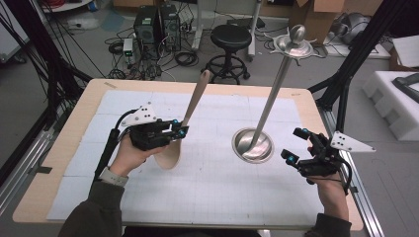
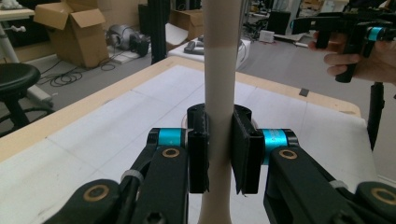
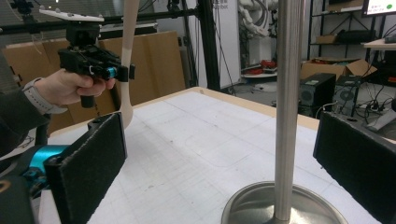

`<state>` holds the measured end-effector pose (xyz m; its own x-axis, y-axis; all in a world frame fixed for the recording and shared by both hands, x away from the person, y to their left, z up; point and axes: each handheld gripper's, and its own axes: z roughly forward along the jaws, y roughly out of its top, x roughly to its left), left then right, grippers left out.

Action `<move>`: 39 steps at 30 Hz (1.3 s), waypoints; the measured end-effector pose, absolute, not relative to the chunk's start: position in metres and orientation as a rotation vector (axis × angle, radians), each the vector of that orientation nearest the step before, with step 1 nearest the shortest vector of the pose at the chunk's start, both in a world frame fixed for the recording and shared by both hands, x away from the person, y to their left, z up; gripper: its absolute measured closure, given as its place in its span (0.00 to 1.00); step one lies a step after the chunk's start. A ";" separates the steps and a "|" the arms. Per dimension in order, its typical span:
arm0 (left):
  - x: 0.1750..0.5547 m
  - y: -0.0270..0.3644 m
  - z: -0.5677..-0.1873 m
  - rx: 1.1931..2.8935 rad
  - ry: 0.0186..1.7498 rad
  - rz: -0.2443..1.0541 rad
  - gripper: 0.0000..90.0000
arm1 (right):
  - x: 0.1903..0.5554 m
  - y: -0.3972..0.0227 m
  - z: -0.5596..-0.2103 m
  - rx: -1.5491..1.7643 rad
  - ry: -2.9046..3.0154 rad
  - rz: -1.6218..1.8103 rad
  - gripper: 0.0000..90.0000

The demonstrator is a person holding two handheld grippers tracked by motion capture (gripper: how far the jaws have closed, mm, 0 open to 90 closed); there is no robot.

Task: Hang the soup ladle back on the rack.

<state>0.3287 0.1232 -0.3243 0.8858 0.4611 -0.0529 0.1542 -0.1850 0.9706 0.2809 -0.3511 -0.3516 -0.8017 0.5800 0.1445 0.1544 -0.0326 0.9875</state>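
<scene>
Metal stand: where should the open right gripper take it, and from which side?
Grip the metal stand on its thin round pole, low down above the dished base, coming level from the right gripper's own side. The pole is slim and bare; the base is too wide and flat. In the right gripper view it already stands between the open jaws.

Wooden spoon (image 1: 184, 129): pale beige, plain, with a slightly lighter band high on the handle. My left gripper (image 1: 179, 131): black body, cyan rings, brass-coloured rivets, white plate on top; its fingers (image 2: 198, 149) black. My right gripper (image 1: 297, 145): black with cyan rings and a white plate. Metal stand (image 1: 267, 111): polished silver, plain. Surface (image 1: 59, 163): light wood edge under a white mat (image 1: 217, 187) ruled with a faint grey grid. My sleeves (image 1: 96, 212): dark olive.
</scene>
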 end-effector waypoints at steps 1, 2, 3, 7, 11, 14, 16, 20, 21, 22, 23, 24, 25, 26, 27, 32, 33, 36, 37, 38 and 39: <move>0.329 0.120 -0.323 1.759 0.462 0.290 0.87 | 0.281 -0.351 -0.352 0.776 1.935 1.903 0.02; 0.329 0.117 -0.321 1.756 0.455 0.287 0.87 | 0.281 -0.351 -0.352 0.777 1.934 1.904 0.02; 0.330 0.114 -0.320 1.750 0.450 0.286 0.87 | 0.281 -0.351 -0.352 0.773 1.936 1.903 0.02; 0.330 0.103 -0.315 1.729 0.434 0.289 0.87 | 0.281 -0.351 -0.351 0.775 1.936 1.908 0.02; 0.331 0.091 -0.310 1.720 0.429 0.313 0.87 | 0.280 -0.352 -0.351 0.776 1.929 1.911 0.02; 0.331 0.082 -0.308 1.706 0.429 0.320 0.87 | 0.280 -0.353 -0.351 0.770 1.924 1.913 0.02; 0.331 0.077 -0.306 1.697 0.429 0.323 0.87 | 0.280 -0.353 -0.351 0.775 1.923 1.916 0.02; 0.332 0.069 -0.303 1.684 0.429 0.335 0.87 | 0.280 -0.353 -0.351 0.773 1.922 1.919 0.02; 0.332 0.068 -0.303 1.682 0.434 0.344 0.87 | 0.280 -0.353 -0.351 0.772 1.923 1.918 0.02; 0.332 0.067 -0.302 1.679 0.436 0.344 0.87 | 0.280 -0.354 -0.351 0.774 1.923 1.919 0.02; 0.332 0.065 -0.302 1.672 0.440 0.343 0.87 | 0.280 -0.354 -0.351 0.775 1.921 1.920 0.02; 0.332 0.064 -0.301 1.674 0.435 0.343 0.87 | 0.280 -0.354 -0.351 0.775 1.923 1.922 0.02; 0.332 0.062 -0.300 1.672 0.433 0.344 0.87 | 0.280 -0.354 -0.351 0.772 1.921 1.923 0.02; 0.332 0.061 -0.300 1.669 0.433 0.352 0.87 | 0.280 -0.354 -0.351 0.773 1.917 1.922 0.02; 0.332 0.060 -0.299 1.666 0.431 0.355 0.87 | 0.279 -0.355 -0.351 0.776 1.917 1.924 0.02; 0.333 0.056 -0.293 1.650 0.426 0.365 0.87 | 0.279 -0.356 -0.351 0.778 1.911 1.928 0.02; 0.334 0.055 -0.292 1.648 0.426 0.361 0.87 | 0.279 -0.356 -0.351 0.778 1.911 1.927 0.02; 0.336 0.053 -0.289 1.650 0.421 0.357 0.87 | 0.279 -0.356 -0.351 0.781 1.911 1.927 0.02; 0.336 0.052 -0.289 1.648 0.420 0.352 0.87 | 0.279 -0.356 -0.351 0.782 1.913 1.928 0.02; 0.336 0.050 -0.288 1.646 0.417 0.347 0.87 | 0.279 -0.356 -0.351 0.775 1.912 1.926 0.02; 0.336 0.049 -0.287 1.650 0.412 0.345 0.87 | 0.279 -0.356 -0.351 0.777 1.912 1.927 0.02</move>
